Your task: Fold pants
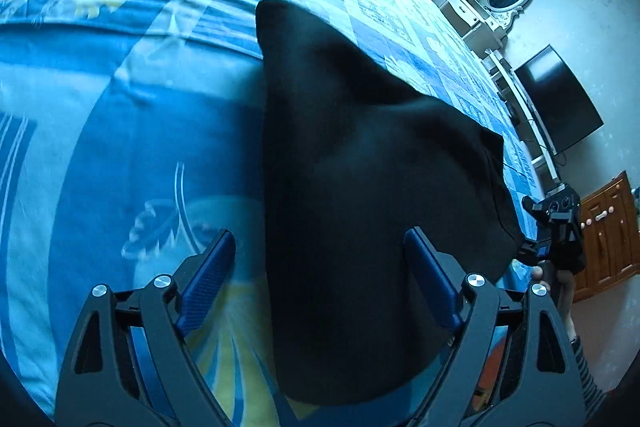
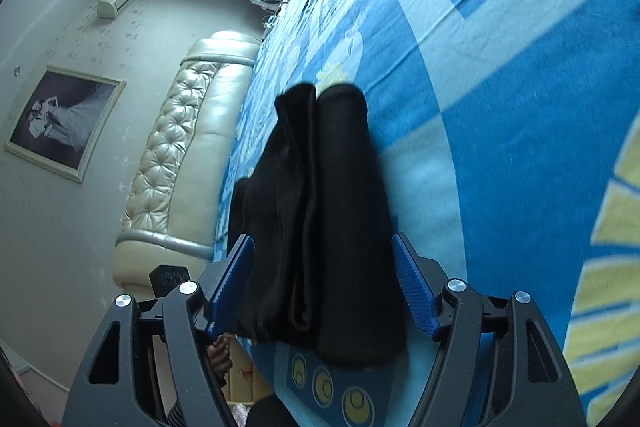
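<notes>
Black pants (image 2: 320,219) lie on the blue bedspread (image 2: 500,131) as a narrow, layered bundle, so I judge folding nearly done, perhaps one tidy left; my left gripper (image 1: 320,279) and right gripper (image 2: 322,287) both have fingers apart, straddling the cloth without clamping it.

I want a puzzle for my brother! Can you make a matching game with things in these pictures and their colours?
Things:
1. pants
2. bedsheet
3. headboard
4. door

Colours:
A. brown wood
B. black
C. shiny cream
D. blue with yellow patterns

Pairs: 1-B, 2-D, 3-C, 4-A

Bonus: both the left claw and the right claw are open.
</notes>
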Motion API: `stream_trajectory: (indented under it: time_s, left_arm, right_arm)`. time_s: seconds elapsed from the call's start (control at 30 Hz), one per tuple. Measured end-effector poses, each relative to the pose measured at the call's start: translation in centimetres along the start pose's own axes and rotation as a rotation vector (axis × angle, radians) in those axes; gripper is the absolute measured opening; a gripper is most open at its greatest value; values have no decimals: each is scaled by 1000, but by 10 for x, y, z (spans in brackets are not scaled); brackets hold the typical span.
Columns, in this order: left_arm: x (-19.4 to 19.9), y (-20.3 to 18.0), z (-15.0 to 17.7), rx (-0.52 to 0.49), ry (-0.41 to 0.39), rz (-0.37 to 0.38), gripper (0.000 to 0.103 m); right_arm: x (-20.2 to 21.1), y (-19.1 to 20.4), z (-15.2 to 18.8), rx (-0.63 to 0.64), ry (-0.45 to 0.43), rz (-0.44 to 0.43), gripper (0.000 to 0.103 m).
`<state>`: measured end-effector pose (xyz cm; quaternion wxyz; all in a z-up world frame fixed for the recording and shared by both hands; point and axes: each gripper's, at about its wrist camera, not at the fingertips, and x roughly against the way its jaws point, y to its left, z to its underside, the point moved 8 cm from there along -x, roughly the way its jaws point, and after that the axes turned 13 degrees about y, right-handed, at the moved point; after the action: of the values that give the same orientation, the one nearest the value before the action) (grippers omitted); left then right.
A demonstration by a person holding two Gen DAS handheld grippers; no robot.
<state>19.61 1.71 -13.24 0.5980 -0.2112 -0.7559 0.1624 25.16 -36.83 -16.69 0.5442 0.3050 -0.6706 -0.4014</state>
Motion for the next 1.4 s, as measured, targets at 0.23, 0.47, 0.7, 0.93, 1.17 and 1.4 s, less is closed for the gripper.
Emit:
stream_trajectory:
  time_s: [0.23,0.47,0.7,0.93,1.17,1.4]
  left_arm:
    - [-2,-4,10,9,-9,30,78]
    - [-1,-18,12,-21,-7,3,39]
    - [13,-24,19,-40,-17,-29,29]
    - [20,-17,40,-50,-17,-43,30]
    - [13,-13,40,-53,-22,-51,36]
    - [17,-5,48,-52,-74,-183,88]
  right_arm:
    - [-12,6,11,12,11,38,74]
    - [-26,15,14,38,35,131,39]
    - [-18,28,22,27,32,53,33]
    - [-23,18,42,7,73,42,33]
    - [-24,-1,46,-42,52,-28,33]
    - [-16,-1,47,-80,7,-89,53]
